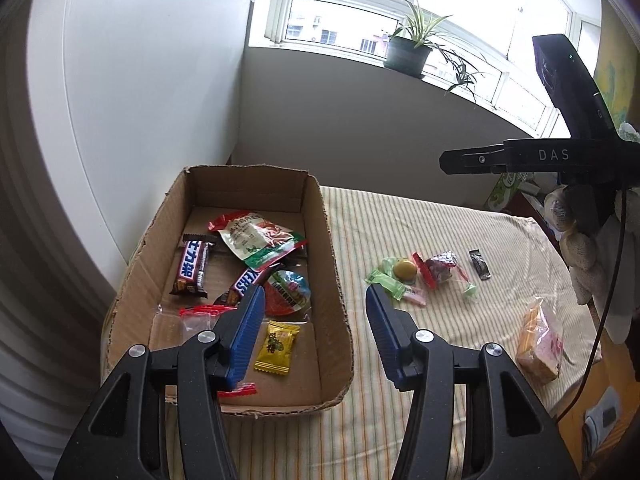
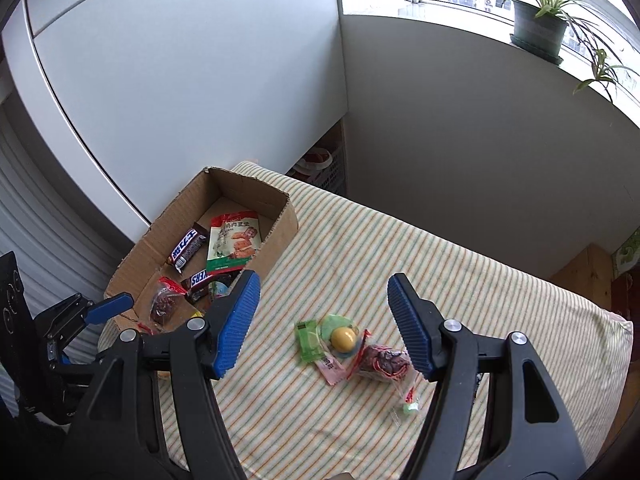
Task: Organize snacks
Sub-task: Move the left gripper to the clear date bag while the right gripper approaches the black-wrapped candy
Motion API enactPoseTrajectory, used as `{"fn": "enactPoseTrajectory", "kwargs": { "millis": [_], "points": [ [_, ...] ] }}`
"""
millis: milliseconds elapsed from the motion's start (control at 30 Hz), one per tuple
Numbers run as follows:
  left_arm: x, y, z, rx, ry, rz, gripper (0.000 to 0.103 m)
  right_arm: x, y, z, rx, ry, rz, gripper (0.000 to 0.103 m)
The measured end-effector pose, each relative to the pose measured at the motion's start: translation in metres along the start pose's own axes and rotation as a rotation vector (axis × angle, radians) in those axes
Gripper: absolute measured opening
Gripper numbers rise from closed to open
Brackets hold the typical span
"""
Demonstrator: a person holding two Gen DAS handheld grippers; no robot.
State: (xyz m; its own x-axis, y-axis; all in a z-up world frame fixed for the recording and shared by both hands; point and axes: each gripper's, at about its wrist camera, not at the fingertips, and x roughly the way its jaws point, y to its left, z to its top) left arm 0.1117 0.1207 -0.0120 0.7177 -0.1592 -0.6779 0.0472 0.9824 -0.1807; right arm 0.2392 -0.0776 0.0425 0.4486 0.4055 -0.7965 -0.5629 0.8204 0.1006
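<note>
Both tools are spread wide and empty — the left gripper (image 1: 316, 308) over the near rim of the brown cardboard box (image 1: 338, 280), the right gripper (image 2: 324, 312) above the small heap of loose wrapped sweets (image 2: 352, 348) lying well apart from that box. The likely trouble is that this heap — a green sachet, a yellow round sweet and a dark red crinkly packet touching one another — yields two pieces to one pinch, or a slippery wrapper slides out mid-carry. The surface is a soft striped cloth (image 2: 440, 260) over a table, beside a white cabinet and under a window with a potted spider plant (image 1: 412, 46).
</note>
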Motion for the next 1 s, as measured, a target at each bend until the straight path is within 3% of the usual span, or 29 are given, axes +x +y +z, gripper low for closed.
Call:
{"fn": "enactPoseTrajectory", "kwargs": {
  "millis": [567,867,1000],
  "points": [
    [0.025,-0.074,-0.012,0.087,0.059,-0.096,0.052,-0.007,-0.089,-0.082,0.057,0.123,-0.119,0.069],
    [0.05,-0.111,-0.008,0.154,0.098,-0.121,0.052,0.007,-0.118,-0.099,0.076,0.177,-0.127,0.069],
    [0.066,-0.131,-0.001,0.233,0.117,-0.126,0.052,0.015,-0.135,-0.101,0.12,0.198,-0.099,0.069]
  ]
}}
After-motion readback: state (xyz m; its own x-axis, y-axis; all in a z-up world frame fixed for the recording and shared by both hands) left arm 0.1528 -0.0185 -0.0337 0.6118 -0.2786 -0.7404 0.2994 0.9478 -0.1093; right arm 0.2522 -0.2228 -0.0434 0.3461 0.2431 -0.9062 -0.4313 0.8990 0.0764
